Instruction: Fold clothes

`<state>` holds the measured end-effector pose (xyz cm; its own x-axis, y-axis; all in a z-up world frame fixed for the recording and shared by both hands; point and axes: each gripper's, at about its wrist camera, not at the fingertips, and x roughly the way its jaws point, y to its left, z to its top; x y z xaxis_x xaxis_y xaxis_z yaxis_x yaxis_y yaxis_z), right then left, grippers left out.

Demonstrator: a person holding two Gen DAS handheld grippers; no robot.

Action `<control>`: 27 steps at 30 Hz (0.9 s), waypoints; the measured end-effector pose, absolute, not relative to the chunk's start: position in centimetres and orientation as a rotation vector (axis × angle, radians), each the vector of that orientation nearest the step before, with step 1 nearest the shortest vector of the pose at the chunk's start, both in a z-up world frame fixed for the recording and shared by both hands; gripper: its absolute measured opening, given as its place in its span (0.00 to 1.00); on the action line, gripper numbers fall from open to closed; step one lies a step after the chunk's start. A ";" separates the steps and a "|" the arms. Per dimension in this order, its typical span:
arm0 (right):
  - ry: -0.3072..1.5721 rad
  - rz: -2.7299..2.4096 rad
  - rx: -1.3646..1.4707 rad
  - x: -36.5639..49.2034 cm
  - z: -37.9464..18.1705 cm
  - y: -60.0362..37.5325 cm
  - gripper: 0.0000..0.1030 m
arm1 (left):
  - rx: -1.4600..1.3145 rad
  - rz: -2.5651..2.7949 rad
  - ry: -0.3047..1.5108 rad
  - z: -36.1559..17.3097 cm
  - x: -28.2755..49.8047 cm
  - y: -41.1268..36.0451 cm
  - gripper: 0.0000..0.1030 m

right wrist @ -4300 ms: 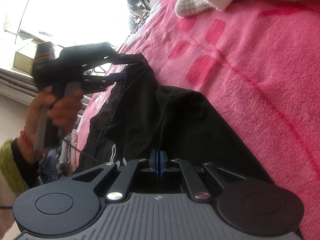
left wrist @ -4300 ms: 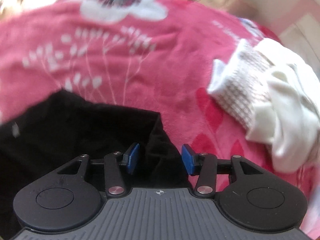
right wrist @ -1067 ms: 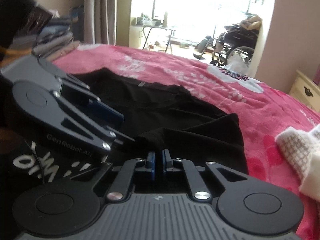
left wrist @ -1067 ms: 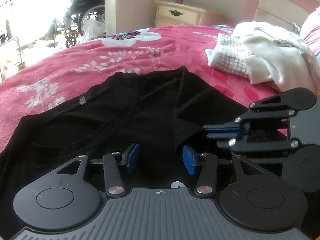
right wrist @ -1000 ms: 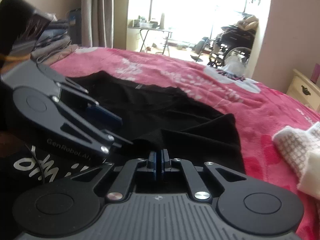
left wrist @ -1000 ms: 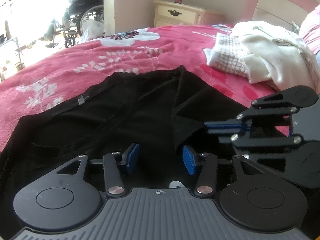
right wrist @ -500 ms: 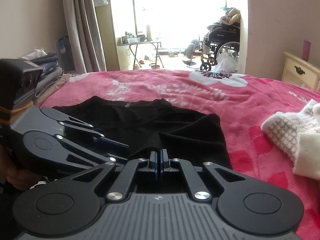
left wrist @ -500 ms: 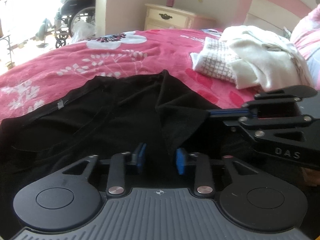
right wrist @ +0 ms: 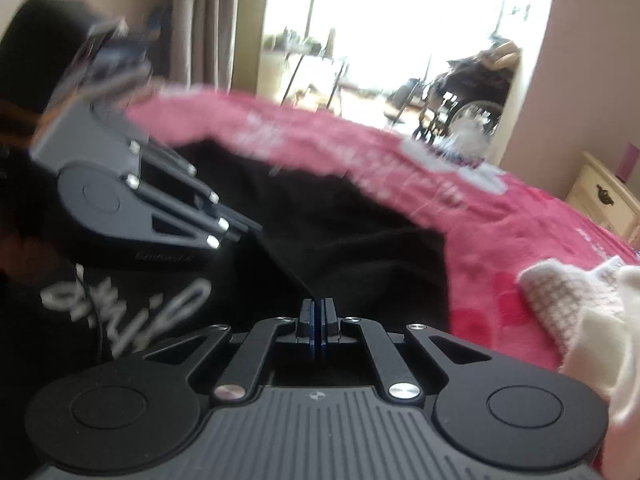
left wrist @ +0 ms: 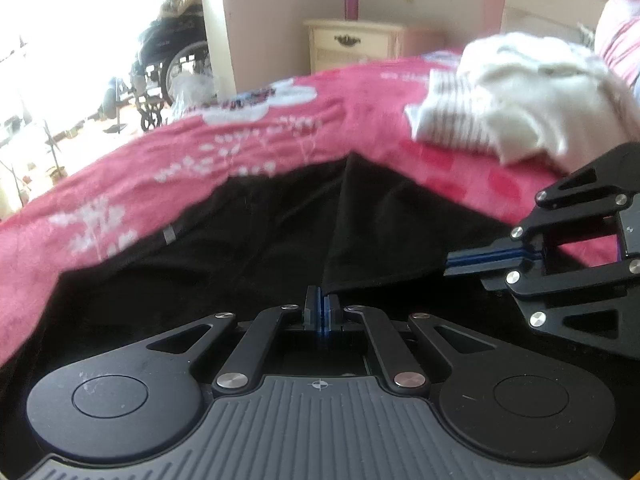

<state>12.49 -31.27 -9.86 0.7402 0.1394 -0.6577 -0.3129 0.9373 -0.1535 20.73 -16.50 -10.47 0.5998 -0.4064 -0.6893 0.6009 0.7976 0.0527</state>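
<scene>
A black garment point(left wrist: 256, 240) lies spread on the red floral bedspread point(left wrist: 168, 160). My left gripper point(left wrist: 320, 308) is shut on the garment's near edge, and a taut fold runs up from its pads. In the same view my right gripper point(left wrist: 452, 262) reaches in from the right, shut on the same edge. The right wrist view shows the right gripper point(right wrist: 318, 312) shut on the black garment point(right wrist: 360, 240), with the left gripper point(right wrist: 248, 226) at the left, also pinching cloth. White lettering point(right wrist: 128, 312) shows on black fabric at lower left.
A heap of white and checked clothes point(left wrist: 512, 96) lies on the bed to the right. A cream nightstand point(left wrist: 352, 44) stands by the far wall. A wheelchair point(left wrist: 168, 64) sits beyond the bed near the bright doorway. A curtain point(right wrist: 200, 20) hangs at the left.
My left gripper has closed from open onto the garment's edge. Both grippers have lifted and the views have tilted up, drawing the cloth taut between them.
</scene>
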 end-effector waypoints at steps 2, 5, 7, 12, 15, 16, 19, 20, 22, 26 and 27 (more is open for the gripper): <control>0.703 0.221 -0.285 12.3 -10.3 -31.4 0.03 | 0.294 -0.588 0.722 -10.9 20.7 -16.4 0.01; 0.704 0.163 -0.249 11.3 -9.9 -33.1 0.05 | 0.287 -0.580 0.718 -11.0 20.8 -16.3 0.01; 0.718 0.110 -0.217 10.4 -9.7 -34.6 0.05 | 0.270 -0.577 0.723 -10.9 21.1 -16.0 0.01; 0.743 0.054 -0.059 8.3 -9.2 -38.0 0.07 | 0.248 -0.584 0.737 -11.0 21.3 -15.6 0.02; 0.728 0.097 -0.073 7.5 -8.9 -37.1 0.08 | 0.239 -0.582 0.742 -11.1 21.3 -15.5 0.02; 0.721 0.121 -0.084 7.3 -8.8 -36.6 0.11 | 0.238 -0.582 0.743 -11.2 21.3 -15.5 0.02; 0.711 0.177 -0.158 7.5 -9.1 -34.4 0.17 | 0.238 -0.581 0.745 -11.1 21.3 -15.5 0.02; 0.714 0.187 -0.174 7.8 -9.3 -34.0 0.17 | 0.238 -0.580 0.745 -11.1 21.3 -15.5 0.02; 0.720 0.207 -0.206 8.3 -9.6 -33.1 0.18 | 0.239 -0.580 0.746 -11.1 21.3 -15.5 0.02; 0.731 0.247 -0.271 9.4 -10.3 -31.3 0.21 | 0.243 -0.580 0.746 -11.1 21.3 -15.5 0.03; 0.738 0.253 -0.278 9.6 -10.5 -31.1 0.23 | 0.243 -0.579 0.746 -11.2 21.4 -15.5 0.03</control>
